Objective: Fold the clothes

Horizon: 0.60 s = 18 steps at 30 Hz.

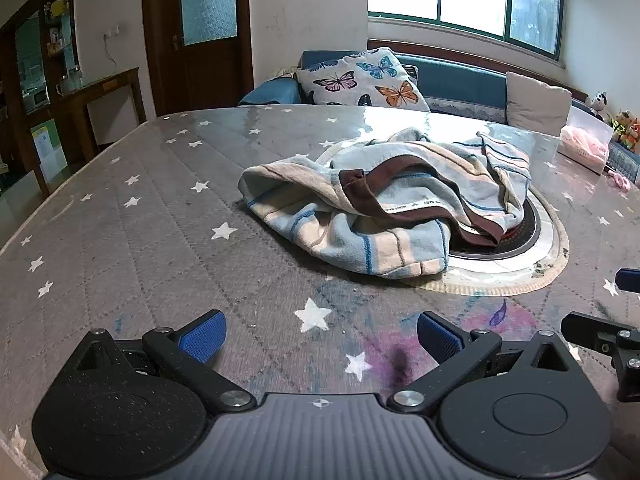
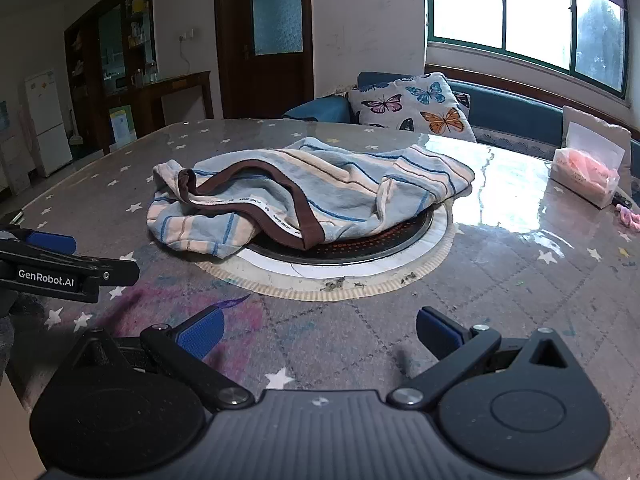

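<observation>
A crumpled light-blue and cream striped garment (image 1: 384, 204) with a brown waistband lies in a heap on the table, partly over a round black insert. It also shows in the right wrist view (image 2: 304, 196). My left gripper (image 1: 322, 336) is open and empty, low over the table, well short of the garment. My right gripper (image 2: 318, 334) is open and empty too, in front of the garment. The right gripper's fingers (image 1: 600, 332) show at the right edge of the left wrist view. The left gripper's fingers (image 2: 52, 242) show at the left edge of the right wrist view.
The table has a grey star-patterned cover (image 1: 140, 232) under clear film, with a round black insert (image 2: 360, 246) at its centre. A clear bag of pink items (image 2: 588, 172) stands at the far right. A sofa with a butterfly cushion (image 2: 416, 104) lies behind the table.
</observation>
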Motion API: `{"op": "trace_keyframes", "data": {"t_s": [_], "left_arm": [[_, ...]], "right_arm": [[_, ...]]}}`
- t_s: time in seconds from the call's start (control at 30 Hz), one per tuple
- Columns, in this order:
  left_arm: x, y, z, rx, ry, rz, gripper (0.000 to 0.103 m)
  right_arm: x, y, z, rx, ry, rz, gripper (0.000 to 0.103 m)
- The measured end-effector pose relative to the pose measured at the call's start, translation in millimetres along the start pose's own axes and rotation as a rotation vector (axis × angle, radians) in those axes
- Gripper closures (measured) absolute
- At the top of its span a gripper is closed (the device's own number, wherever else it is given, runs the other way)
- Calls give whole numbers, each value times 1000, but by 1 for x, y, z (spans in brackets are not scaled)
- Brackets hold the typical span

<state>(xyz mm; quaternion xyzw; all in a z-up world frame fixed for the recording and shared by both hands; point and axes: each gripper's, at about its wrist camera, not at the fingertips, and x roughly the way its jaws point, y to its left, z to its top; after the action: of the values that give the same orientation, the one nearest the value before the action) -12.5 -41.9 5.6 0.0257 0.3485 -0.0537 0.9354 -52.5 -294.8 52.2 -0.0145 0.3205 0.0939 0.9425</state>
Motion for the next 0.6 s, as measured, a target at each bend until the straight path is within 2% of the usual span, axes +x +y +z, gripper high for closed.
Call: {"op": "trace_keyframes", "data": {"t_s": [0.6], "left_arm": [[13,3,11,17,9,11,0]], "right_arm": [[16,0,10,-21,18,11,0]]}}
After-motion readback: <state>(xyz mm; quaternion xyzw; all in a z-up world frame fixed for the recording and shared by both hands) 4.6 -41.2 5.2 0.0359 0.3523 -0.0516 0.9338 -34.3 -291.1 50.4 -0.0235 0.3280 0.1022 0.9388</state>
